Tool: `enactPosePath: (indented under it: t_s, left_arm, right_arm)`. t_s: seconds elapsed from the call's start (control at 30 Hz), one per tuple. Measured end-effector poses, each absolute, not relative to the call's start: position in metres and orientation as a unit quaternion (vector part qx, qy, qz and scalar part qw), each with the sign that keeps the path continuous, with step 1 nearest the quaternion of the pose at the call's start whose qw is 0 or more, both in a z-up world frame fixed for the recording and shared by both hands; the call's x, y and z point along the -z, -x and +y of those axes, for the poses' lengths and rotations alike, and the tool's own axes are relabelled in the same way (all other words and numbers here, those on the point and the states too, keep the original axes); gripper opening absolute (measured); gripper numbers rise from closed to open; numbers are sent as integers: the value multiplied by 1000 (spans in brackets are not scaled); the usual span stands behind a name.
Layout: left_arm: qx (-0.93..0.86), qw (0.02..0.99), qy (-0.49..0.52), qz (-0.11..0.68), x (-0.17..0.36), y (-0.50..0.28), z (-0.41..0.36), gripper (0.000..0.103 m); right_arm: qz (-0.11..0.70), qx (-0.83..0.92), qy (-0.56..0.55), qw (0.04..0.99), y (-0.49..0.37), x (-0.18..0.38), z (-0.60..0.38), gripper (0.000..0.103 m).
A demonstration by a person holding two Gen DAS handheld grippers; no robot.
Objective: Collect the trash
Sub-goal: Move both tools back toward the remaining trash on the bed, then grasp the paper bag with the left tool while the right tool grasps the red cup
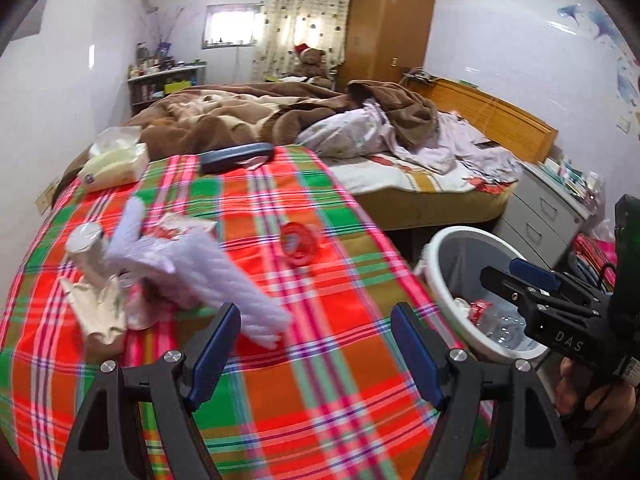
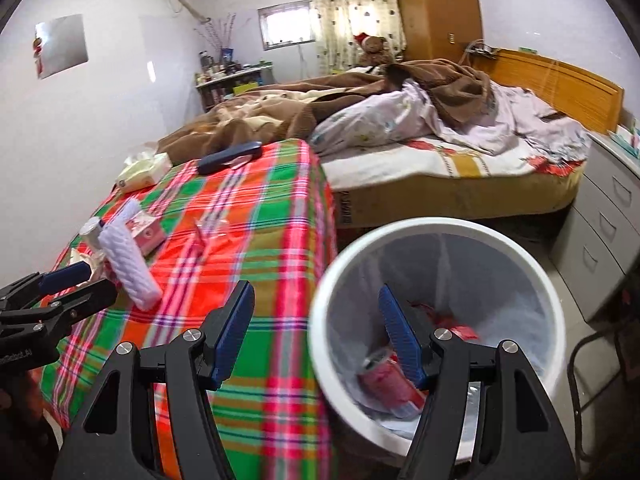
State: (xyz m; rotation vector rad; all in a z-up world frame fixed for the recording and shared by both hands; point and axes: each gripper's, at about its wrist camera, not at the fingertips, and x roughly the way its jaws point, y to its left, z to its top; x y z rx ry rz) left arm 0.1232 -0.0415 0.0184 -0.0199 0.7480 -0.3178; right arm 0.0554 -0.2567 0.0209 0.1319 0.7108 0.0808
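The long white ribbed foam wrapper [image 1: 208, 276] is lying on the red-green plaid-covered counter [image 1: 320, 380], long axis running diagonally twd the left gripper [image 1: 316, 356], near end just ahead-left of jaws being held wide apart, empty. Right gripper [image 2: 316, 340], jaws also apart, is being held over the white round bin [image 2: 532, 280] w/ a red can [image 2: 392, 388] inside. Left is judged nearer.

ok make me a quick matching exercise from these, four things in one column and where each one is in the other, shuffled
Things:
1. red can
2. tissue pack
3. teddy bear
4. dark case

Places:
A. far end of the plaid cloth, near the brown blanket
B. inside the white bin
C. in front of the curtain, behind the bed
D. far left corner of the plaid cloth

Pairs: 1-B, 2-D, 3-C, 4-A
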Motion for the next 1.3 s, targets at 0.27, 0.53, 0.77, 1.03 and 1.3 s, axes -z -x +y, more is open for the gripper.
enactPosePath:
  t_s: [0.27, 0.53, 0.77, 1.03, 1.3]
  left_arm:
    - [106, 925, 40, 363, -14, -131, 11, 77]
    - [62, 925, 75, 366, -4, -143, 61, 77]
    - [35, 921, 98, 376, 9, -157, 95, 77]
    - [9, 911, 123, 393, 27, -172, 127, 78]
    - [3, 899, 148, 413, 45, -187, 143, 78]
  right_arm:
    - [351, -72, -43, 933, -72, -21, -226, 66]
    - [360, -95, -30, 927, -96, -19, -201, 66]
    - [381, -119, -29, 917, -125, -10, -179, 66]
    - [404, -136, -35, 904, -155, 5, -165, 66]
    - [417, -139, -11, 898, -172, 11, -151, 66]
